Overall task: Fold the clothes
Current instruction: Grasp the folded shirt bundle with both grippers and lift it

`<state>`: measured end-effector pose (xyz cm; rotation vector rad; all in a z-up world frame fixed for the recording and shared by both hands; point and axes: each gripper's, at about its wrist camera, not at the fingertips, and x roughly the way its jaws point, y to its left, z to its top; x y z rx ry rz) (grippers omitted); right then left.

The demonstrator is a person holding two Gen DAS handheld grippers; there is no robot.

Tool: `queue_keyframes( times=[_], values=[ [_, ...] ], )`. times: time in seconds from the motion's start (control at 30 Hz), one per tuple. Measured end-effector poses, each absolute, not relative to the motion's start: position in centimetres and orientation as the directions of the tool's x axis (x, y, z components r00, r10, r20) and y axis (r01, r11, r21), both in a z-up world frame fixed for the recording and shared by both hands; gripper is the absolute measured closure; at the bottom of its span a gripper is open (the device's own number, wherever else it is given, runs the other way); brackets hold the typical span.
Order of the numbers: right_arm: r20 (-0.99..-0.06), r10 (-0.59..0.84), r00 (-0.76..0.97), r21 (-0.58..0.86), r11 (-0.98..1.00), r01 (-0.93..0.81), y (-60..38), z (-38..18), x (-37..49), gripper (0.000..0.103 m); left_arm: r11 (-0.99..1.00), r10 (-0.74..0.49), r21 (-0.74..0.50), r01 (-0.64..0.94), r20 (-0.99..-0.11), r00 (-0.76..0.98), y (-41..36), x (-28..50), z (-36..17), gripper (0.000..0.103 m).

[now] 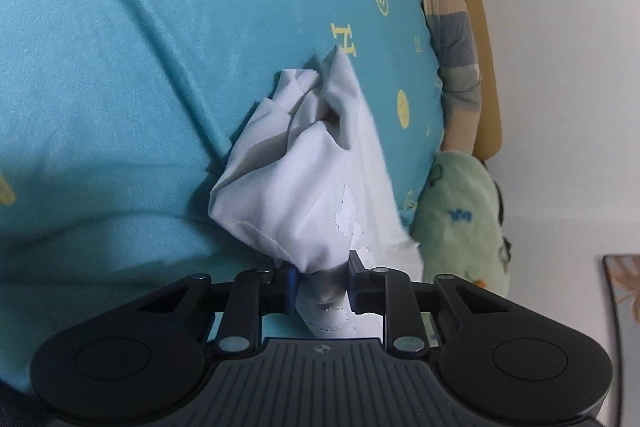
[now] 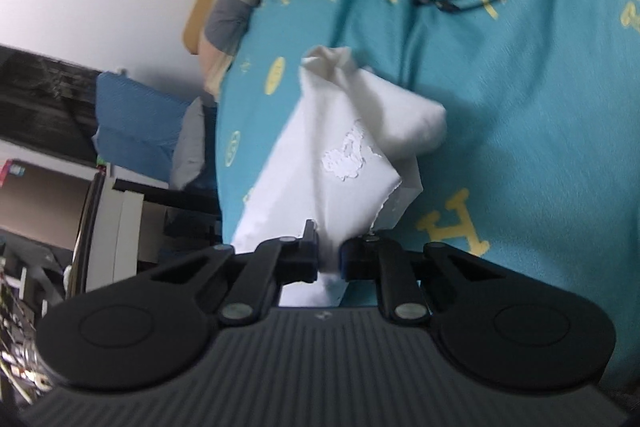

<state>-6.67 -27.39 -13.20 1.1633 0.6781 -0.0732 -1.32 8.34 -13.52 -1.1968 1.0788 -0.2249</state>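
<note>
A: Left wrist view: why are the left tongs [image 1: 322,281] clamped on the white garment [image 1: 304,163]?
B: To lift one edge off the teal bedspread [image 1: 100,87].

A: Right wrist view?
B: The right tongs [image 2: 329,259] pinch another edge, likely to spread it for folding.

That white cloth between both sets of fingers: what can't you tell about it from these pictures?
- White cloth: what garment it is; bunched in both views.
- Its pale print: right wrist view blurs it; folds break it in the left.
- Pinched edge: hidden behind the left gripper and right gripper.
</note>
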Motion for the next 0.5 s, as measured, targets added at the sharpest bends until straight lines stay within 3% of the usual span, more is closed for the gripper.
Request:
queue_keyframes(
  times=[0.27,0.5],
  values=[
    [-0.441,0.262,0.859,0.871,0.357,0.338,-32.1,-4.6,-10.5,0.091,0.435,-0.709,-0.859,-0.27,-0.512,0.485,2.8,-1.7,-3.1,0.083],
    [-0.364,0.103,0.926,0.883,0.355,0.307,-41.4,3.7,-16.3,0.091,0.465,-0.801,-0.881,-0.083,-0.459,0.385,-10.3,-1.4,5.2,0.083]
  ],
)
